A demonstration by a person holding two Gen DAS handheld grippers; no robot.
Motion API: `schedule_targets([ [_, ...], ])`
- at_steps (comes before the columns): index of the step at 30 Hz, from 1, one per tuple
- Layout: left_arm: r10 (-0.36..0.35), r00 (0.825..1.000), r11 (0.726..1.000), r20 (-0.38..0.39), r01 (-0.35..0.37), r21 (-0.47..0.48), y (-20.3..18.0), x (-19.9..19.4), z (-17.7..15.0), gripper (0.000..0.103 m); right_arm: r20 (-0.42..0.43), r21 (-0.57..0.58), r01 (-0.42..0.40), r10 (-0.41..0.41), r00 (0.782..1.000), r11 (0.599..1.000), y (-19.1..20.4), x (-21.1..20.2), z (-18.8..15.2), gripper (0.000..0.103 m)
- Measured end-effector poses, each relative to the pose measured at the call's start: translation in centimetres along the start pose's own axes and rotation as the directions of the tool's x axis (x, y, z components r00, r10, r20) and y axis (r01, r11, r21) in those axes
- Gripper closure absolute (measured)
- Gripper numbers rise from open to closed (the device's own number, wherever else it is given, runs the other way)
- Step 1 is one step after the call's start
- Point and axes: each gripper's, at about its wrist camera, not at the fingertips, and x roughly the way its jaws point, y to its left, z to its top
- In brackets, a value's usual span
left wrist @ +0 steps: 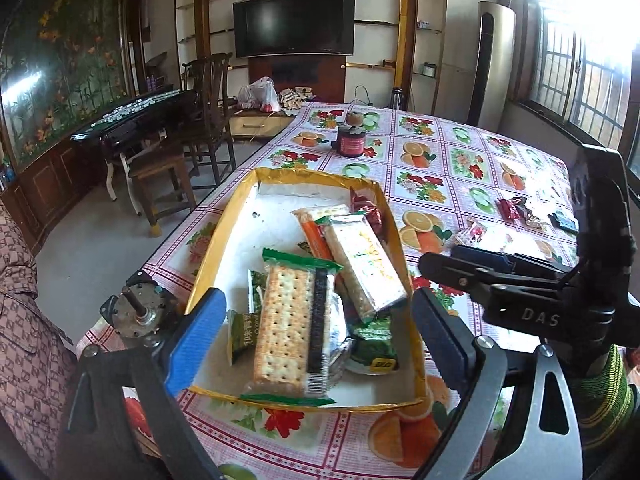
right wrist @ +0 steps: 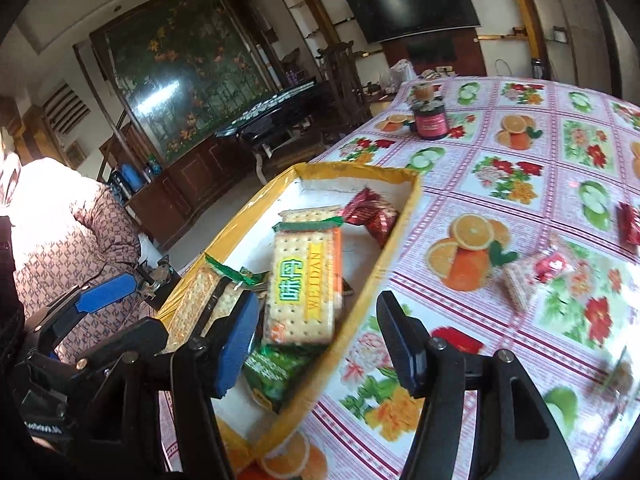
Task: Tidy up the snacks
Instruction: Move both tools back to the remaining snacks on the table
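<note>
- We hold a two-finger gripper in each hand over a table [left wrist: 440, 148] covered with a cloth printed in fruit and flower squares.
- A shallow tray [left wrist: 218, 248] with a yellow rim and white floor sits near the table's near left edge; it holds most of the snacks.
- In the tray, a large cracker pack [left wrist: 290, 320] with green ends lies nearest us. A second cracker pack [left wrist: 360, 264] with yellow lettering leans across an orange-sided pack behind it.
- Small green packets [left wrist: 374, 346] lie under the crackers at the tray's near right corner, and a red foil candy [left wrist: 366, 208] rests against the far right wall.
- Our left gripper [left wrist: 316, 344] has its jaws spread wide above the near end of the tray. Nothing is clamped between them, and the large cracker pack lies loose below.
- Our right gripper [right wrist: 318, 340] is open too, straddling the tray's right wall with nothing pinched.
- More snacks are still loose on the cloth to the right of the tray: a small cracker piece [right wrist: 518, 286], a red-and-white candy [right wrist: 554, 264] and a dark red packet [right wrist: 628, 224] toward the right edge.
- A dark jar with a pink label [left wrist: 351, 142] stands well apart, toward the far edge.
- A person's patterned sleeve [right wrist: 80, 240] shows at the left.
</note>
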Motion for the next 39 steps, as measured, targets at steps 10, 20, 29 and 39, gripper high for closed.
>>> schedule_targets([
  [10, -0.061, 0.998, 0.998, -0.034, 0.062, 0.029, -3.3, 0.0, -0.3, 0.007, 0.053, 0.143, 0.119, -0.127, 0.990, 0.983, -6.3, -6.1, -2.4, 0.041],
  [20, -0.173, 0.981, 0.978, -0.085, 0.181, 0.102, -9.3, 1.2, 0.6, 0.004, 0.075, 0.268, 0.252, -0.281, 0.957, 0.930, -12.3, -11.2, -4.8, 0.038],
  [29, -0.226, 0.962, 0.961, -0.151, 0.246, 0.129, -13.1, 3.6, 1.4, 0.003, 0.083, 0.282, 0.293, -0.327, 0.941, 0.914, -14.2, -12.8, -5.0, 0.037],
  [39, -0.206, 0.952, 0.952, -0.227, 0.249, 0.178, -15.8, 8.2, 3.4, 0.003, 0.054, 0.305, 0.426, -0.463, 0.885, 0.851, -18.1, -12.7, -2.2, 0.033],
])
